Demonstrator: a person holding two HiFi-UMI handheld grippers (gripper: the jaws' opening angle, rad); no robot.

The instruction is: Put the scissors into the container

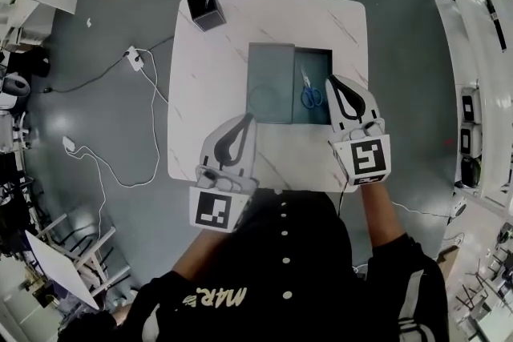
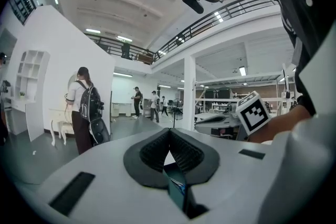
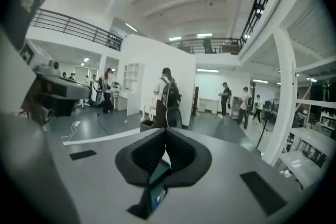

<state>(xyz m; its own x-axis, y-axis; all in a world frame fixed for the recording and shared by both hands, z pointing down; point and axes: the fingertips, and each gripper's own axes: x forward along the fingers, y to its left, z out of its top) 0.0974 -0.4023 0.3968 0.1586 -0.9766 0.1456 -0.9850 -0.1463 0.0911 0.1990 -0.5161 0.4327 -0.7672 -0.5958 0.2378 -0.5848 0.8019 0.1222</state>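
On the white marble-patterned tabletop (image 1: 321, 20), a small black open-topped box (image 1: 207, 10) stands at the far left corner, well apart from everything else.

Nearer me, my left tongs (image 1: 247, 121) are held over the tabletop's near half, pointing away from me. In the left gripper view the left tongs (image 2: 169, 134) have their ribbed black pads (image 2: 152, 150) pressed together at the tip, with nothing between them.

Just to their right lies a flat grey-green rectangular lid (image 1: 270, 82). It meets the left side of the dark teal rectangular container (image 1: 313, 116); whether it rests beside it or partly over it I cannot tell.

The blue-handled scissors (image 1: 310, 92) lie inside the open container, handles towards me and blades pointing away. The lid is between them and my left tongs, and they sit just left of the tip of my right tongs (image 1: 335, 81), not touching it.

The right gripper view shows the right tongs (image 3: 166, 134) fully closed and empty, looking out level across the room and not down at the scissors.
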